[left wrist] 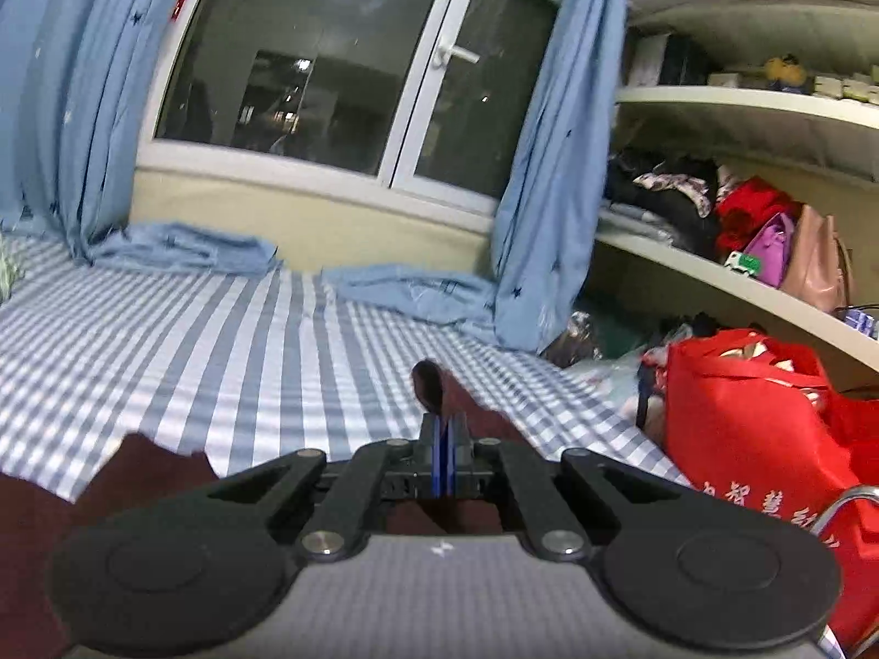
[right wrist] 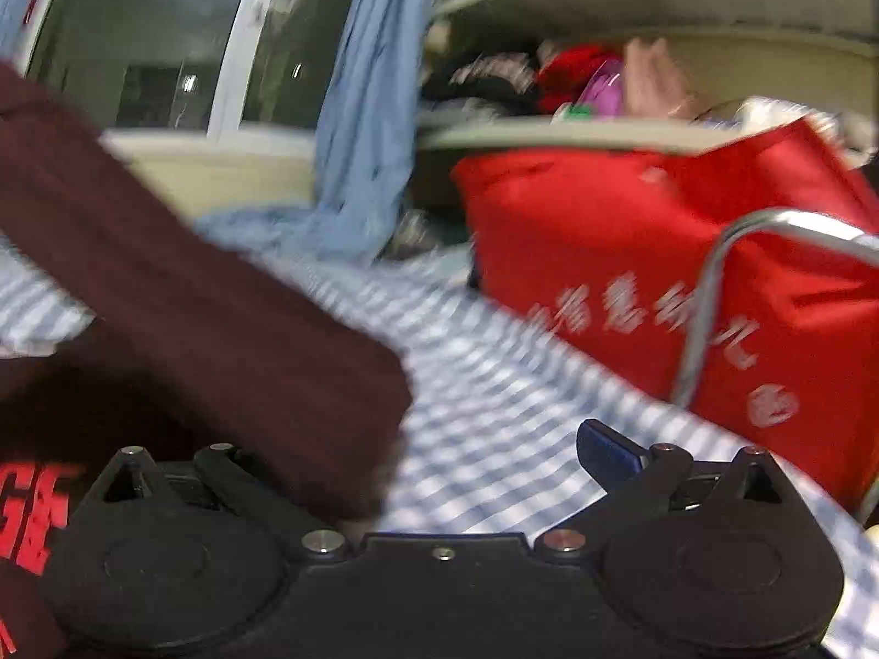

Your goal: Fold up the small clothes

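Left tongs (left wrist: 443,434) pinch the maroon garment (left wrist: 434,381); right tongs (right wrist: 483,456) spread (blurred).

Your left wrist camera sits low over the blue-and-white checked bedsheet (left wrist: 220,329), facing the dark window (left wrist: 329,66) and white shelves (left wrist: 741,99). Your right wrist camera, blurred, looks the same way from nearer the red fabric bag (right wrist: 632,236). Both views share sheet, window, shelves, bag.
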Tool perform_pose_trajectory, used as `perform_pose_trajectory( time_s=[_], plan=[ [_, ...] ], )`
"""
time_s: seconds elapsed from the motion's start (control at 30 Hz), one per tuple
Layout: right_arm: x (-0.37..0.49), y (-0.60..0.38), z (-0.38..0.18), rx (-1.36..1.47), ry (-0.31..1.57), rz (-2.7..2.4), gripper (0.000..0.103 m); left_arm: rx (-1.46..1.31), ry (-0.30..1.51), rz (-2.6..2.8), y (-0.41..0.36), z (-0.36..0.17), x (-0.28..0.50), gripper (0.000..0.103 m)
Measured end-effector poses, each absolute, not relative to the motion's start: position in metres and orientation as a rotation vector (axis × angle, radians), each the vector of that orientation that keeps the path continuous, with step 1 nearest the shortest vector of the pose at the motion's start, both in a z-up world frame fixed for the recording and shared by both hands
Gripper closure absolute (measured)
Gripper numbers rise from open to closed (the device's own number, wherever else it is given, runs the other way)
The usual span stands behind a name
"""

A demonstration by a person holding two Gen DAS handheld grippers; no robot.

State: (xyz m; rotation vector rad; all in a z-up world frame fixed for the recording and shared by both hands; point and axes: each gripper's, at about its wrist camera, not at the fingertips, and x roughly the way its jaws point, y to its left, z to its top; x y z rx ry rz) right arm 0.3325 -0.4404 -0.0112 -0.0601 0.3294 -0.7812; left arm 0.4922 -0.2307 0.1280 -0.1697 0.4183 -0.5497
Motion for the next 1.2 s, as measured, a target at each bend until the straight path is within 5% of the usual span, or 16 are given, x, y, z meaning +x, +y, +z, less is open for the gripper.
perform_pose_trajectory(
  time_s=[0.53, 0.7, 0.9, 1.0, 1.07, 1.1, 1.2],
  plan=[
    [0.268, -0.460, -0.036, -0.091, 0.555, -0.549, 0.001, -0.058, 0.729, -0.539, -0.210, -0.052, 0.494, 0.103],
    [0.233, -0.457, -0.022, -0.031, 0.540, -0.401, 0.001, 0.021, 0.712, -0.531, -0.217, -0.059, 0.485, 0.101],
    [0.254, -0.514, 0.006, 0.304, 0.418, -0.344, 0.001, 0.003, 0.716, -0.504, -0.215, -0.056, 0.484, 0.084],
    [0.308, -0.554, -0.010, 0.432, 0.470, -0.315, 0.017, -0.024, 0.729, -0.505, -0.210, -0.057, 0.485, 0.082],
    [0.337, -0.570, -0.023, 0.458, 0.522, -0.331, 0.039, -0.022, 0.730, -0.503, -0.211, -0.057, 0.486, 0.081],
    [0.346, -0.575, -0.028, 0.477, 0.543, -0.326, 0.067, -0.018, 0.729, -0.501, -0.212, -0.058, 0.486, 0.081],
    [0.358, -0.582, -0.027, 0.494, 0.529, -0.299, 0.091, -0.014, 0.727, -0.496, -0.213, -0.057, 0.485, 0.079]
  ],
)
